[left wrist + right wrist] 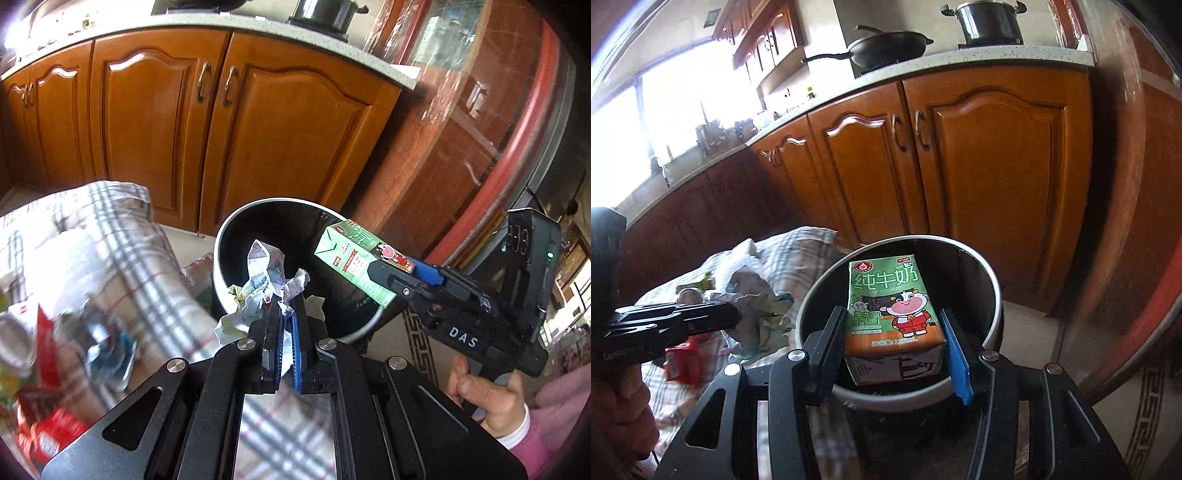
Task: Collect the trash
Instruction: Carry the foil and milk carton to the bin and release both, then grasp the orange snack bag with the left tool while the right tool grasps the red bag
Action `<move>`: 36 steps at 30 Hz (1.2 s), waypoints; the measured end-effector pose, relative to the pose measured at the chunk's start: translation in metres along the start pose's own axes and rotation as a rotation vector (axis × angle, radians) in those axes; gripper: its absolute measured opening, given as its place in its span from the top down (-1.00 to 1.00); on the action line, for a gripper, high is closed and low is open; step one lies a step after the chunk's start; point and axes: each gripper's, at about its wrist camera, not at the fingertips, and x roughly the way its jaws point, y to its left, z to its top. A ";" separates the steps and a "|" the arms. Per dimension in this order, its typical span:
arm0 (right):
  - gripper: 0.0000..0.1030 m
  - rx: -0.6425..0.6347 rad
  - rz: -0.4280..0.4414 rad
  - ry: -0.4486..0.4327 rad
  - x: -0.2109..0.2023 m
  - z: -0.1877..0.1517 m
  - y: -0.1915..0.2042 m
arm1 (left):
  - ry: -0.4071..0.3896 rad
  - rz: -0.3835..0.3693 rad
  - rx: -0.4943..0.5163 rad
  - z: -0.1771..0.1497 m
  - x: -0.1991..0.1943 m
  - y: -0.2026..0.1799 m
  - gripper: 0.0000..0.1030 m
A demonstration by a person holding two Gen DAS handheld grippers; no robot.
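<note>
While the left gripper has its fingers pressed together on a wad of crumpled paper right at the bin's rim, the right gripper pinches a green milk carton over the bin, reading "纯牛奶" and "125mL".

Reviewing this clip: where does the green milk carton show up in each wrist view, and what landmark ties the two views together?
Left wrist: milk carton right of centre, tilted, gripped by the right tool over the bin.
Right wrist: carton at centre, between that tool's fingers, above the bin.
Shared landmark: the round bin below the wooden cabinet doors.
</note>
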 end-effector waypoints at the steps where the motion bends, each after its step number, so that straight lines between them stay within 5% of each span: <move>1: 0.01 -0.002 -0.004 0.007 0.004 0.002 -0.002 | 0.010 -0.001 -0.001 0.003 0.006 0.000 0.94; 14: 0.01 0.001 -0.015 0.058 0.037 0.016 -0.021 | 0.055 0.004 0.015 0.029 0.046 -0.005 0.92; 17: 0.00 0.005 -0.015 0.068 0.040 0.017 -0.024 | 0.071 0.014 0.018 0.029 0.052 -0.008 0.64; 20: -0.02 0.036 -0.004 0.080 0.042 0.016 -0.031 | 0.072 0.044 0.025 0.029 0.052 -0.012 -0.04; 22: -0.04 0.047 -0.001 0.076 0.039 0.016 -0.033 | 0.056 0.050 0.030 0.028 0.047 -0.013 -0.12; 25: -0.20 0.073 0.013 0.048 0.028 0.016 -0.034 | 0.039 0.057 0.024 0.023 0.034 -0.014 -0.23; 30: -0.95 0.104 0.053 -0.012 0.006 0.008 -0.020 | -0.024 0.060 -0.002 -0.003 -0.004 -0.008 -0.42; 36: -0.97 0.117 0.132 -0.013 -0.010 -0.017 0.016 | -0.059 0.080 -0.037 -0.044 -0.049 0.009 -0.45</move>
